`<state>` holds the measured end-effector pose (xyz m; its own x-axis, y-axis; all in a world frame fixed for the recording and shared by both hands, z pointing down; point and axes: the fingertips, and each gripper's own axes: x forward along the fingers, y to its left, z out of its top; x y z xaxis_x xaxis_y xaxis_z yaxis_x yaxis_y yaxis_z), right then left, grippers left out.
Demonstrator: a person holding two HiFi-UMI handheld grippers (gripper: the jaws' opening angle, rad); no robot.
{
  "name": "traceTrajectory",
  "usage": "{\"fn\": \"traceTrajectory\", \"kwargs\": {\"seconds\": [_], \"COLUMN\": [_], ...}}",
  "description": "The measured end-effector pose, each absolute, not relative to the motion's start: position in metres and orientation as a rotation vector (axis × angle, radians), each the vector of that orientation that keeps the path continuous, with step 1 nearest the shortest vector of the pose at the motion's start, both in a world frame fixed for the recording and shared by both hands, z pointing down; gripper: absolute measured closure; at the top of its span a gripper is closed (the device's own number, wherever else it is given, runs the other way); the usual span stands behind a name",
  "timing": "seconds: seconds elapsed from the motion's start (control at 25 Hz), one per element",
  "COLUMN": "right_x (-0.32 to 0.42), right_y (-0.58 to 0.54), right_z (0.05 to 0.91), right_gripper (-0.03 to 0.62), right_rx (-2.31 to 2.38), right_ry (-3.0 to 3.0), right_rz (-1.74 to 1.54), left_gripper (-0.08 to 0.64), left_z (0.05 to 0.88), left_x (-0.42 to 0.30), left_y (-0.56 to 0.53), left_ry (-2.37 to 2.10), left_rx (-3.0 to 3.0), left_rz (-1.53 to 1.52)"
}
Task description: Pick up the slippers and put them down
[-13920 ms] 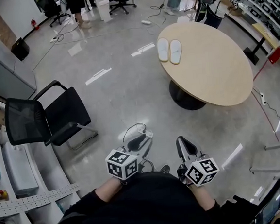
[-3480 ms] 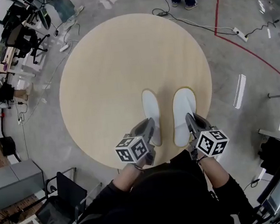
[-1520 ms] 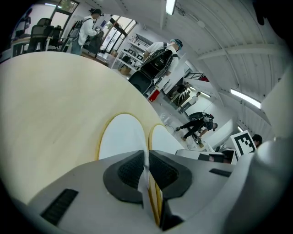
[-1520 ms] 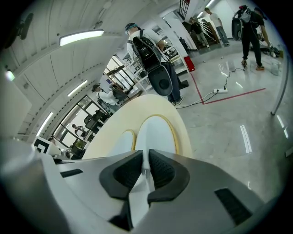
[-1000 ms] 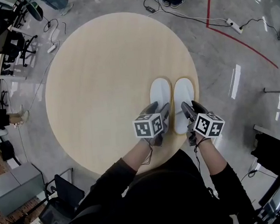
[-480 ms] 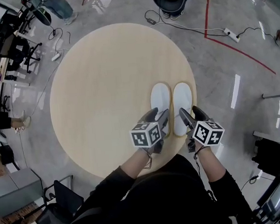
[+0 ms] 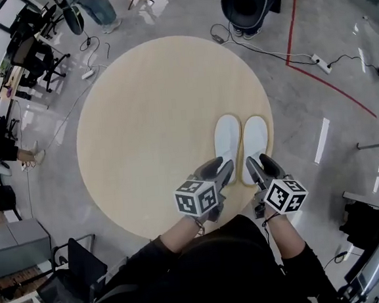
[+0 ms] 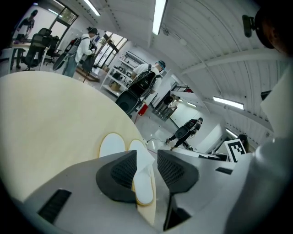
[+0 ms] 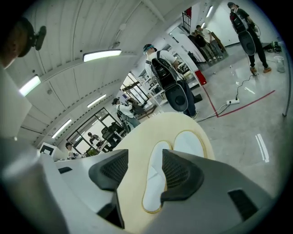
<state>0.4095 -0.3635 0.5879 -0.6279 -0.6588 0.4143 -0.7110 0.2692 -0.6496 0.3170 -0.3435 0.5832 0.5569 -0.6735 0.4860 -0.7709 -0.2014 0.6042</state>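
Note:
Two white slippers lie side by side, flat on the round wooden table (image 7: 140, 119), near its right edge: the left slipper (image 7: 226, 137) and the right slipper (image 7: 254, 138). My left gripper (image 7: 222, 168) hangs above the heel end of the left slipper, its jaws closing with nothing between them. My right gripper (image 7: 259, 165) hangs over the right slipper's heel, its jaws also closing on nothing. In the left gripper view a slipper (image 8: 112, 146) lies ahead of the left gripper (image 8: 147, 156), another showing through the gap. Beyond the right gripper (image 9: 145, 164), both slippers (image 9: 187, 141) rest on the tabletop.
The table's near edge is just below my grippers. A black chair (image 7: 247, 0) stands past the far edge and another office chair (image 7: 79, 282) at lower left. Cables and a red floor line (image 7: 332, 82) run to the right. People stand in the background.
Both grippers have lifted up and back off the slippers, which stay flat on the table. The jaws stand a little narrower than half a second ago.

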Motion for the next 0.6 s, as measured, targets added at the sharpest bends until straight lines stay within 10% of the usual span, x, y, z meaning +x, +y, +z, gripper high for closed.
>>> {"fn": "traceTrajectory", "kwargs": {"seconds": [0.2,0.6], "right_x": [0.374,0.284], "right_y": [-0.329,-0.274], "right_z": [0.558,0.492], "right_gripper": [0.535,0.577], "right_rx": [1.23,1.023], "right_ry": [-2.579,-2.733], "right_rz": [1.278,1.099], "left_gripper": [0.479,0.536], "left_z": [0.555,0.506], "left_x": [0.292,0.209], "left_y": [-0.304,-0.243], "left_ry": [-1.159,-1.126], "left_rx": [2.001,2.064], "left_rz": [0.105,-0.034]}}
